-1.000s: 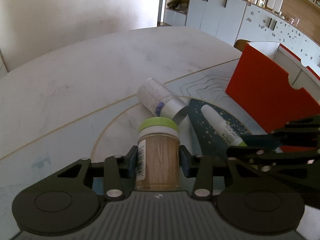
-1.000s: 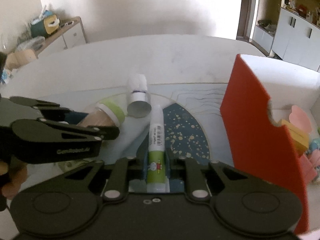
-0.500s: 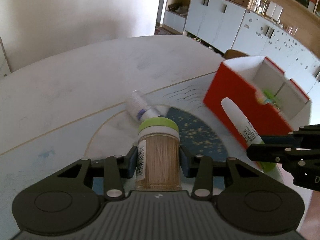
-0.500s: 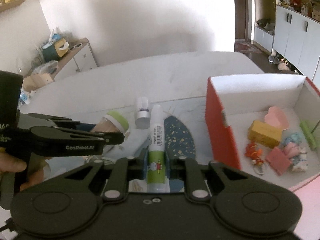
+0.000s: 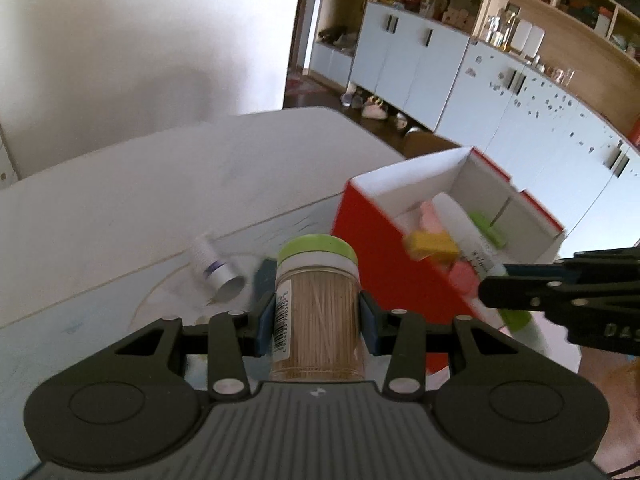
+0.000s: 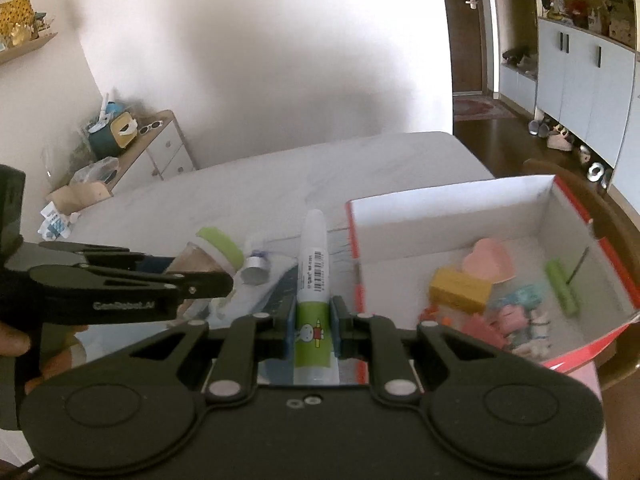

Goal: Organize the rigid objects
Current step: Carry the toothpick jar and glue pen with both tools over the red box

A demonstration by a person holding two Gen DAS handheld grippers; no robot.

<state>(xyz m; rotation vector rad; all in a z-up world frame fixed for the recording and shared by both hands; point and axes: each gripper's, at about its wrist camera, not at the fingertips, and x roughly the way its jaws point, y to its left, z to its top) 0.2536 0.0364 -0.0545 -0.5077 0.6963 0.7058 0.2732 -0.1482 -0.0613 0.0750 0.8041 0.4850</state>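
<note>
- Left gripper is clamped on the toothpick jar, blue pads pressing both sides of the clear body, green lid pointing away from the camera.
- The jaws stand partly apart, just as wide as the jar is.
- The jar hangs in the air above the table, near the red wall of the box.
- Right gripper is squeezed nearly closed on the glue tube, pads gripping the green labelled end, white cap sticking out forward.
- From the left wrist view the tube sits over the open box, above the small items inside.
- Those items lie on the box floor toward its right side: a yellow block, a pink heart, a green stick and some small figures too blurred to name.
- A white bottle with a silver cap lies on its side on the table, just beside the jar's left in the left wrist view, untouched by either tool.
- A hand shows at the left edge of the right wrist view, holding the left gripper's handle.
</note>
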